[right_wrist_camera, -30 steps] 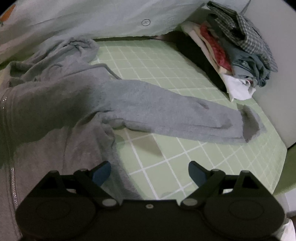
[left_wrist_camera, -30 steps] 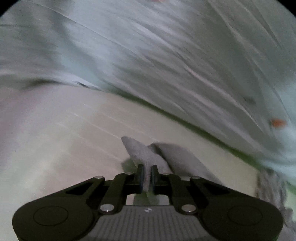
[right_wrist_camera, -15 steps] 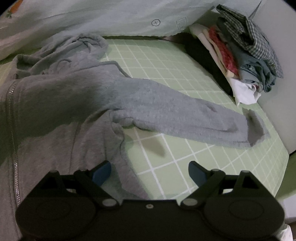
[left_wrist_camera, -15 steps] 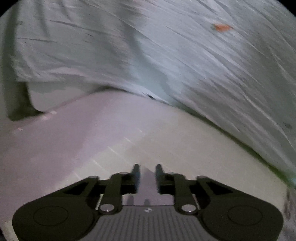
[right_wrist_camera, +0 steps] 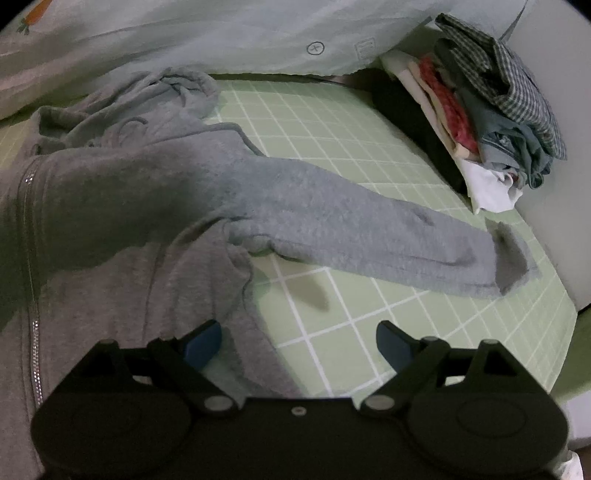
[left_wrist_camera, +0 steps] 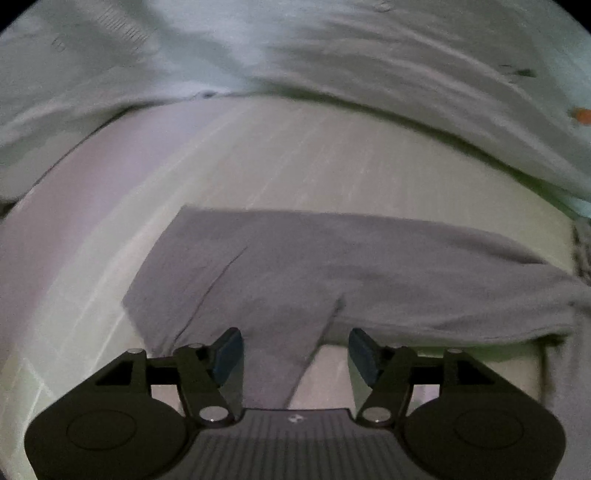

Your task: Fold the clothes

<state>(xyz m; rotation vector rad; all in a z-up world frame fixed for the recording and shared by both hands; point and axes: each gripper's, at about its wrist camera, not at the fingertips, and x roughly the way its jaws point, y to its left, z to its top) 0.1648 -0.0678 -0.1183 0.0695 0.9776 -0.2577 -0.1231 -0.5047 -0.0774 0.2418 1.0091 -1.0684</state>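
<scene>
A grey zip hoodie (right_wrist_camera: pixel 122 236) lies spread on the green grid mat (right_wrist_camera: pixel 369 147). In the right wrist view its right sleeve (right_wrist_camera: pixel 369 229) stretches out toward the mat's right edge, cuff (right_wrist_camera: pixel 513 258) at the end. My right gripper (right_wrist_camera: pixel 299 341) hovers open over the hoodie's side hem and bare mat, holding nothing. In the blurred left wrist view the other grey sleeve (left_wrist_camera: pixel 332 266) lies flat on the mat just beyond my left gripper (left_wrist_camera: pixel 295 350), which is open, with cloth passing under the gap between its blue pads.
A pale blue-green sheet (right_wrist_camera: pixel 221 33) with a carrot print bunches along the mat's far edge; the same sheet (left_wrist_camera: pixel 295 48) fills the top of the left view. A stack of folded clothes (right_wrist_camera: pixel 480 122) stands at the right rear against a white wall.
My left gripper was shut on the grey sleeve's cuff, then opened and let it go; the sleeve now lies flat. The right gripper stayed open and edged closer to the hoodie.
</scene>
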